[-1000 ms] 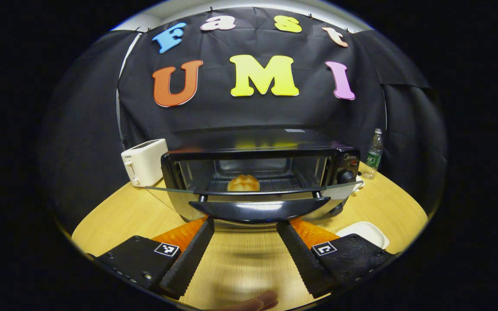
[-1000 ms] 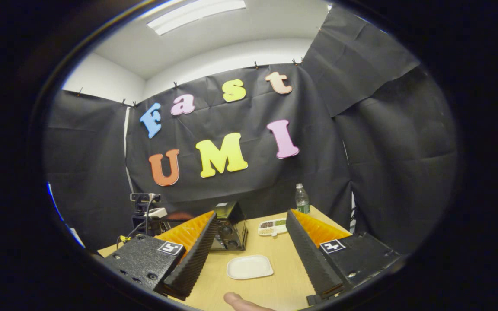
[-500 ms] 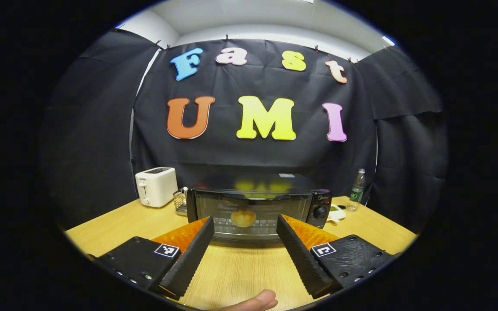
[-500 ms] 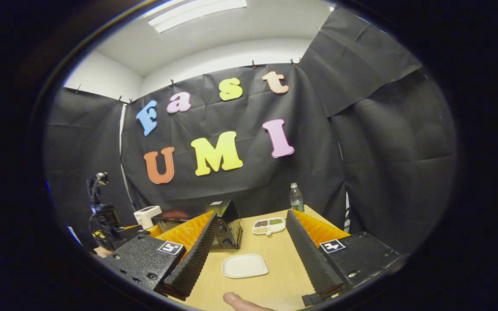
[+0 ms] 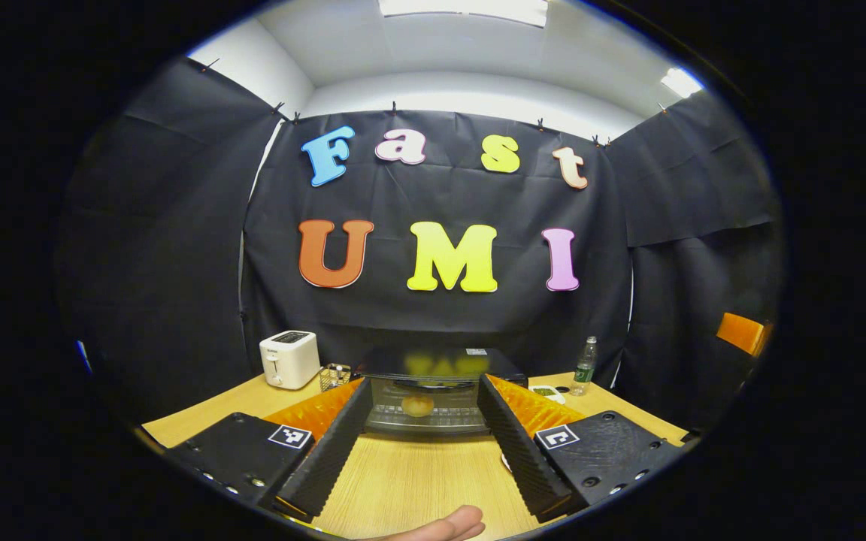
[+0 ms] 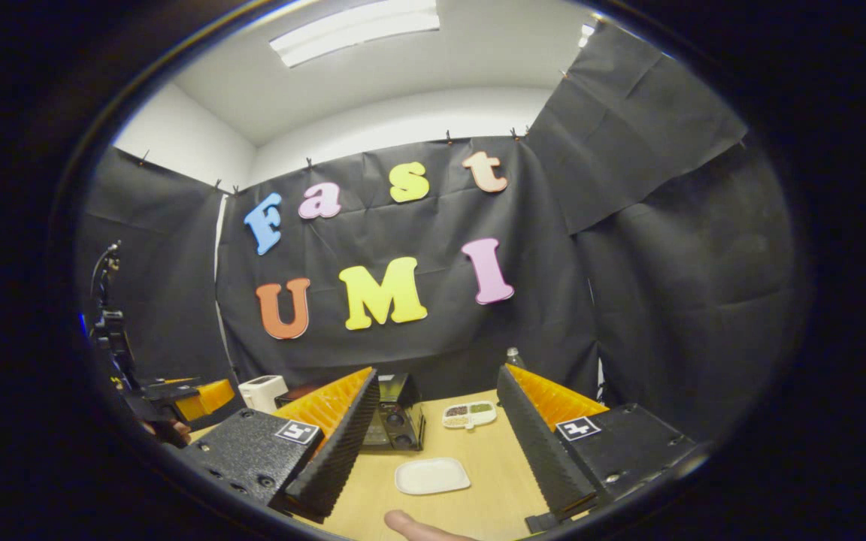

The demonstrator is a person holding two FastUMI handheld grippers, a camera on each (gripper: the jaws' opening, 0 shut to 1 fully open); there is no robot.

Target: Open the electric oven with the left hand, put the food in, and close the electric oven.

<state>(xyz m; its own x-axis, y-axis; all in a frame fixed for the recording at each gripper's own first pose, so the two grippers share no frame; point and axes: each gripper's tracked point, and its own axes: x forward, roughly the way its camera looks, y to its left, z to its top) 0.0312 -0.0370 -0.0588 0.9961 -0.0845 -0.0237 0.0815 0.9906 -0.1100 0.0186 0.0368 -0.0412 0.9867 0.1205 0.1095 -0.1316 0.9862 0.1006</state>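
The black electric oven [image 5: 433, 372] stands at the back of the wooden table [image 5: 410, 481], its glass door shut. A round bun [image 5: 418, 406] shows through the glass on the rack inside. My left gripper [image 5: 422, 383] is open and empty, well back from the oven, which sits framed between its fingers. My right gripper [image 6: 437, 372] is open and empty too, held above the table's right part. In the right gripper view the oven [image 6: 401, 412] appears from its knob side, and the left gripper [image 6: 196, 397] hangs at the far left with a hand on it.
An empty white plate [image 6: 431, 476] lies on the table in front of my right gripper, and a divided dish [image 6: 469, 413] of small foods sits beyond it. A white toaster [image 5: 290, 359] and a wire basket [image 5: 334, 373] stand left of the oven, a water bottle [image 5: 585, 366] to its right.
The oven door went from half open to shut. My left gripper let go of the handle and drew back and up from the oven. The right gripper barely moved.
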